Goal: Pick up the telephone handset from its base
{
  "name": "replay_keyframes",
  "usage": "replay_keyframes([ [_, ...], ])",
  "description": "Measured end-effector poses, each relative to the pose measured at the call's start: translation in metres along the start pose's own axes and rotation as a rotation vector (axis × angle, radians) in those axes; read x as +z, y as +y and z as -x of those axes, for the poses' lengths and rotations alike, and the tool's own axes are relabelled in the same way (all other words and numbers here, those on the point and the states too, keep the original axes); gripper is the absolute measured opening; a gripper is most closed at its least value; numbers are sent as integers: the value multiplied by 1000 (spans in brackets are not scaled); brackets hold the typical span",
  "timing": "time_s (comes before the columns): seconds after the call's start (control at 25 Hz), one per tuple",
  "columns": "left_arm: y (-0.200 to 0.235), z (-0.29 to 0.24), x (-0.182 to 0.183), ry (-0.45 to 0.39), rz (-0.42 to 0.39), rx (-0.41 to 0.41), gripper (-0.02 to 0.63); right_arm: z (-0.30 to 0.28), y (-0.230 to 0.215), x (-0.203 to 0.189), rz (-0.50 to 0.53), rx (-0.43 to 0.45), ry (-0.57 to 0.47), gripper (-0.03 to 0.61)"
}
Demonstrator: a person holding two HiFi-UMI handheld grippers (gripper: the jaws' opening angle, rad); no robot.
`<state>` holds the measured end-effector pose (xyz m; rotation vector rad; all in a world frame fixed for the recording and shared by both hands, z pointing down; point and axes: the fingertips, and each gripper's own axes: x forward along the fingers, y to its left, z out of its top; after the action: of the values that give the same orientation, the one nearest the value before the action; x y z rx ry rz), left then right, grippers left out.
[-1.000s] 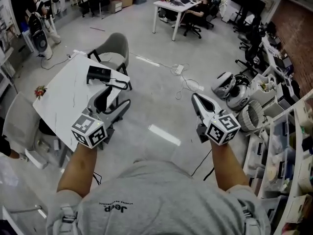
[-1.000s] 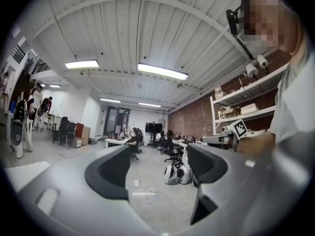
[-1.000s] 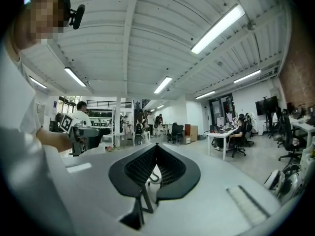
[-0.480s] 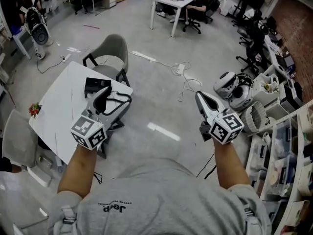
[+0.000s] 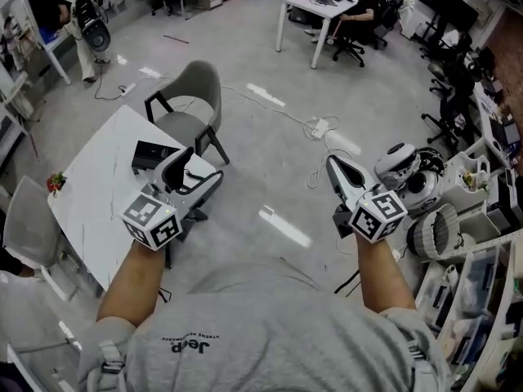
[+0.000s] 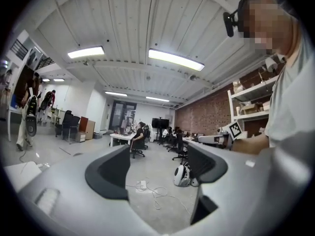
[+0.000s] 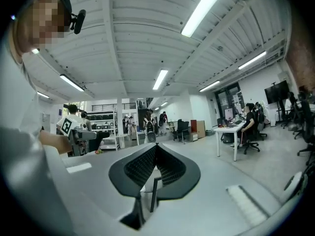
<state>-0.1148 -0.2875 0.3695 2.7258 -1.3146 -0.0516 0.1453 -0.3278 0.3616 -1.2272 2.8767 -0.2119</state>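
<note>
The telephone lies on the white worktop, just far-left of the left gripper, whose jaws are spread (nothing between them). The right gripper, pressed together, hangs well right, over the floor.
</note>
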Motion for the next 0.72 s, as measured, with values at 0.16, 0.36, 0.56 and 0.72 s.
replay_keyframes([
  [0.16,-5,-50,1,-12,23,55,396,-24,-47,2,-6,92,19,5],
  [0.36,7,-84,-6,6,16,72,396,-56,-75,0,-20,123,25,5],
  [0.56,49,-95,-15,13,36,38,396,-92,-71,-10,-9,103,41,5],
  [0.72,85,-102,-22,43,35,-26,396,-118,-65,-14,-5,44,49,5],
])
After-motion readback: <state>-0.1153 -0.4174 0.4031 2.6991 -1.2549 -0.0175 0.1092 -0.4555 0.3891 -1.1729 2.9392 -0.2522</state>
